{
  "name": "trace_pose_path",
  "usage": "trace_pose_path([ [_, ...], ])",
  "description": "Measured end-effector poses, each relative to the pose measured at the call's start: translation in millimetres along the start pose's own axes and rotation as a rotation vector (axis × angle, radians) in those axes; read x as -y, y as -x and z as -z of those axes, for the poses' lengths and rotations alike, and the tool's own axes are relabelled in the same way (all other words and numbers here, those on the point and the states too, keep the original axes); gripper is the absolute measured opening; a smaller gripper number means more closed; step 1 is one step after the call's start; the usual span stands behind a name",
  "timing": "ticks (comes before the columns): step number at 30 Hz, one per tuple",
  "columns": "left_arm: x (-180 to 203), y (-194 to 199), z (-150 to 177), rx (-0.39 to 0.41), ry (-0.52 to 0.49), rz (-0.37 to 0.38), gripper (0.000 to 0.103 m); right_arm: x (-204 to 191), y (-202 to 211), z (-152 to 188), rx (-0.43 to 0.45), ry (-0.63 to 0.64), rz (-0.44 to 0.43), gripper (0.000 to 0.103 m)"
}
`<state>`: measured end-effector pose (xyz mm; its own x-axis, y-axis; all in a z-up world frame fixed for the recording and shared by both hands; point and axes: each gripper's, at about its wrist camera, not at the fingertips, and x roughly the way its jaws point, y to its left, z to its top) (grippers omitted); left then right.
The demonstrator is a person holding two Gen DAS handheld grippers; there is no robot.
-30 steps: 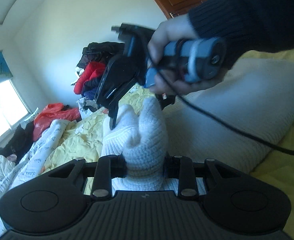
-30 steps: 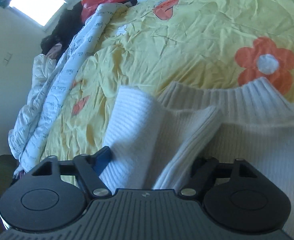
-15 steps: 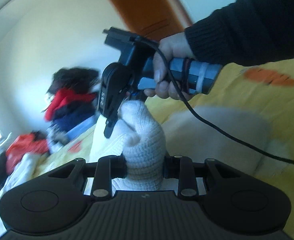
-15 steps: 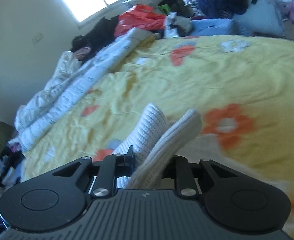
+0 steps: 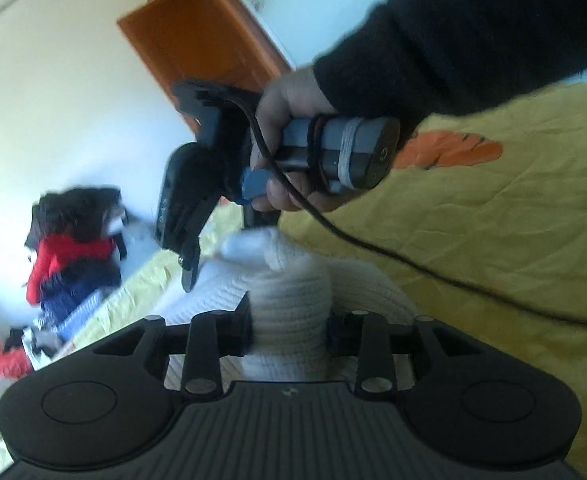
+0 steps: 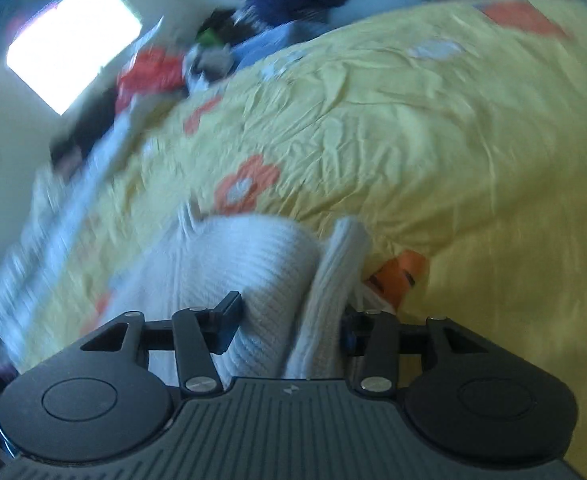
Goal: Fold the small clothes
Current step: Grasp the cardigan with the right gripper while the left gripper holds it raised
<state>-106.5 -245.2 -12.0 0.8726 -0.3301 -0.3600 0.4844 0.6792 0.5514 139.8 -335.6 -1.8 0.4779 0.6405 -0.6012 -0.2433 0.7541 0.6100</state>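
Note:
A cream knitted sweater (image 5: 293, 300) is bunched between the fingers of my left gripper (image 5: 289, 322), which is shut on it. My right gripper (image 6: 289, 320) is shut on another fold of the same sweater (image 6: 261, 264). In the left wrist view the right gripper (image 5: 191, 256) hangs just above and left of the sweater, held by a hand in a dark sleeve. The sweater is lifted over the yellow flowered bedspread (image 6: 433, 152). Both views are blurred.
A pile of red, blue and black clothes (image 5: 73, 252) lies at the far end of the bed. An orange wooden cupboard (image 5: 197, 40) stands by the wall. A bright window (image 6: 69, 40) and a white quilt (image 6: 45, 216) are at the left. A black cable (image 5: 433, 272) trails over the bedspread.
Both grippers have swung round with the sweater held, so the views have turned toward the cupboard and across the bed. The right gripper stays just above the left. Blur has increased.

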Motion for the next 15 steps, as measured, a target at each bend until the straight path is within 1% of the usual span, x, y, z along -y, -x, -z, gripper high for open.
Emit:
trace_pose_path([
  [1,-7.7,8.6,1.2,0.028,0.008,0.018,0.039,3.7,5.8,1.0,0.025,-0.041,-0.008,0.057],
  [2,-16.5,20.6,4.9,0.059,0.019,0.030,0.041,6.6,18.1,3.4,0.077,-0.086,-0.005,0.062],
  [3,-27.2,35.9,9.2,0.093,0.033,0.034,0.045,7.4,31.7,6.1,0.136,-0.111,0.009,0.070],
  [4,-36.2,49.3,14.7,0.117,0.048,0.027,0.063,7.1,44.2,9.1,0.188,-0.125,0.018,0.070],
  [5,-44.9,61.4,21.5,0.136,0.064,0.002,0.080,4.4,56.3,14.4,0.227,-0.126,0.018,0.070],
  [6,-51.1,75.2,30.2,0.152,0.082,-0.038,0.083,-1.0,66.6,21.1,0.241,-0.116,0.011,0.070],
  [7,-57.1,83.8,39.4,0.146,0.093,-0.065,0.083,-6.6,73.1,27.4,0.237,-0.100,0.001,0.070],
  [8,-63.0,89.2,48.6,0.111,0.098,-0.082,0.083,-16.2,78.5,36.5,0.227,-0.068,-0.012,0.070],
  [10,-72.9,91.7,69.4,0.001,0.121,-0.101,0.083,-30.3,80.3,48.7,0.190,-0.010,-0.021,0.070],
  [12,-77.7,86.6,90.0,-0.103,0.144,-0.117,0.083,-45.2,69.4,58.8,0.117,0.042,-0.019,0.071],
  [13,-79.0,83.3,96.7,-0.138,0.145,-0.129,0.082,-50.5,63.9,60.5,0.085,0.066,-0.005,0.071],
  [15,-79.7,78.5,103.5,-0.148,0.156,-0.138,0.082,-58.4,43.8,68.6,0.010,0.119,0.070,0.071],
])
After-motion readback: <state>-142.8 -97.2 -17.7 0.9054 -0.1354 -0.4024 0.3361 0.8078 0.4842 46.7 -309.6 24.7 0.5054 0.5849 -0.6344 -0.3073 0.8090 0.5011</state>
